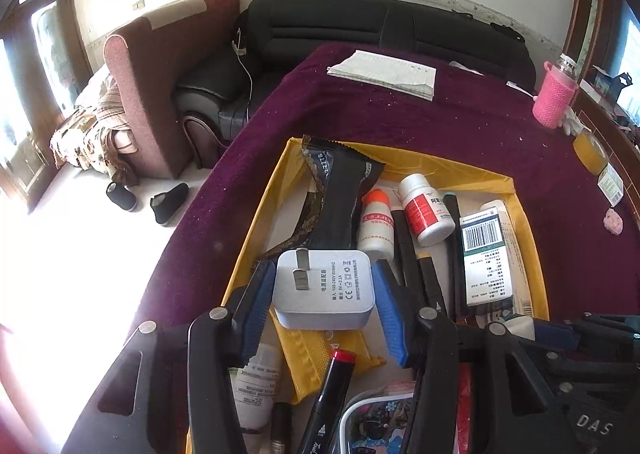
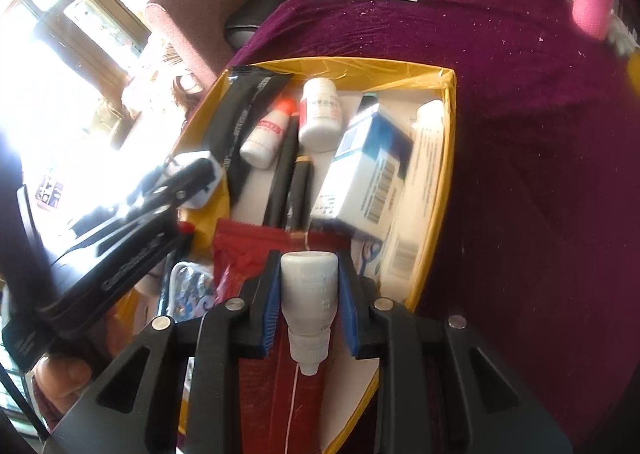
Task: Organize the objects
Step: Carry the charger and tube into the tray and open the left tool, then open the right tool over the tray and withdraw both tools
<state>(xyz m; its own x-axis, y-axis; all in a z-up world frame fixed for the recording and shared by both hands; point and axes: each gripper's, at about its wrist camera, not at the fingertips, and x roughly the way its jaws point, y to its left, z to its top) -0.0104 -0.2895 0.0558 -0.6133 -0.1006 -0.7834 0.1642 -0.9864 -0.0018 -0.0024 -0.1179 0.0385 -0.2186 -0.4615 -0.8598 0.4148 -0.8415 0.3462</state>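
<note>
My left gripper (image 1: 322,294) is shut on a white charger plug (image 1: 324,288), prongs up, held above the near left part of a yellow box (image 1: 532,250). In the right wrist view that plug (image 2: 200,178) shows at the left. My right gripper (image 2: 308,286) is shut on a small white dropper bottle (image 2: 308,294), cap toward the camera, above the box's near end (image 2: 450,94). The box holds a black packet (image 1: 340,198), an orange-capped bottle (image 1: 376,224), a red-labelled white bottle (image 1: 426,210), black pens (image 1: 408,250) and a barcode carton (image 1: 486,254).
The box sits on a purple tablecloth (image 1: 460,126). A folded paper (image 1: 384,72), a pink-sleeved bottle (image 1: 556,94) and a tape roll (image 1: 590,152) lie farther off. A red-capped marker (image 1: 332,394), a red packet (image 2: 256,250) and a patterned case (image 1: 376,422) lie near me.
</note>
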